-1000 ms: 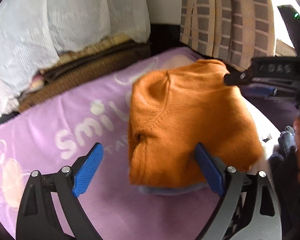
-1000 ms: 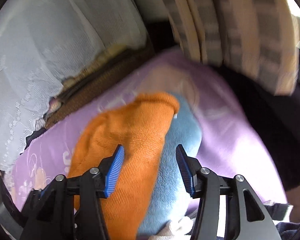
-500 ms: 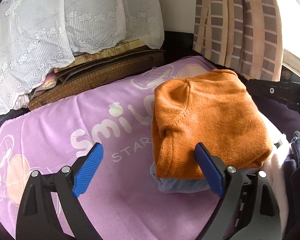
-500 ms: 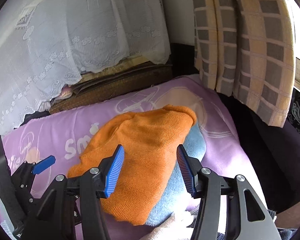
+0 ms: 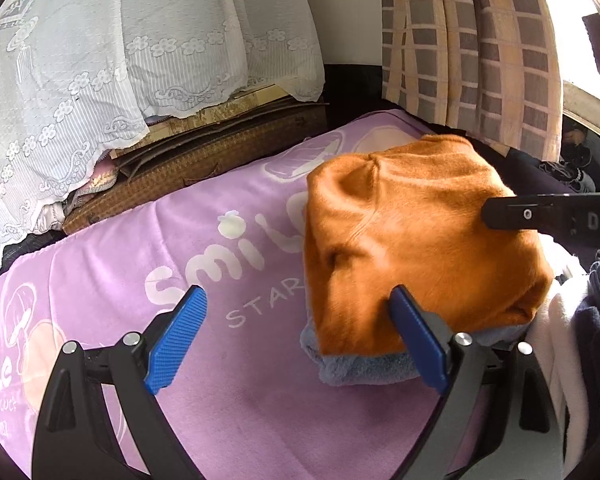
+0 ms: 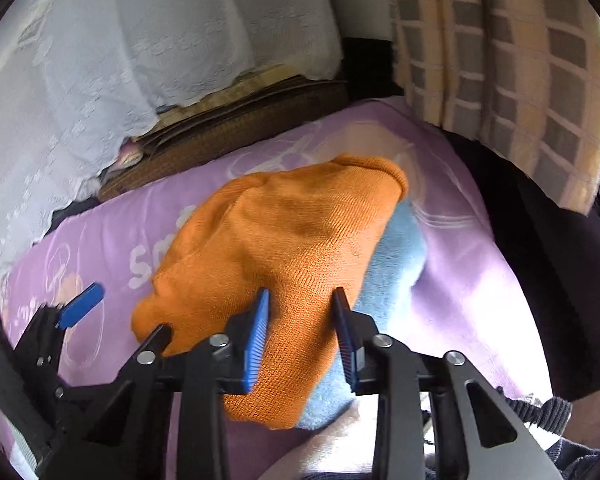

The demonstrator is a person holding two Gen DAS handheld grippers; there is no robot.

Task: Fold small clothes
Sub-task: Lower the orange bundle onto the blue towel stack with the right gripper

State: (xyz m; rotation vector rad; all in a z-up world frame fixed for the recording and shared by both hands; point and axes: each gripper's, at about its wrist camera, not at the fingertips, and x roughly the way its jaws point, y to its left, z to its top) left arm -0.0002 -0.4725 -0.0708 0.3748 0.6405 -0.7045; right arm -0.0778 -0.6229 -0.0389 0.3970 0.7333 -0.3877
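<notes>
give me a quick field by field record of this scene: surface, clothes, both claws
surface: purple blanket with white lettering
stack: orange knit garment folded on top of a blue fleece item
left claw: open, nothing between the pads, right pad by the stack's near edge
right claw: closing over the orange knit, pads not yet pressing
background: white lace cloth, checked curtain

L claw (image 5: 296, 336): jaws wide apart, tilted down, nothing pinched between the blue pads (image 5: 176, 344). R claw (image 6: 302, 334): jaws much narrower and closing, tilted down, pads astride orange knit fabric, not yet pressing it.
</notes>
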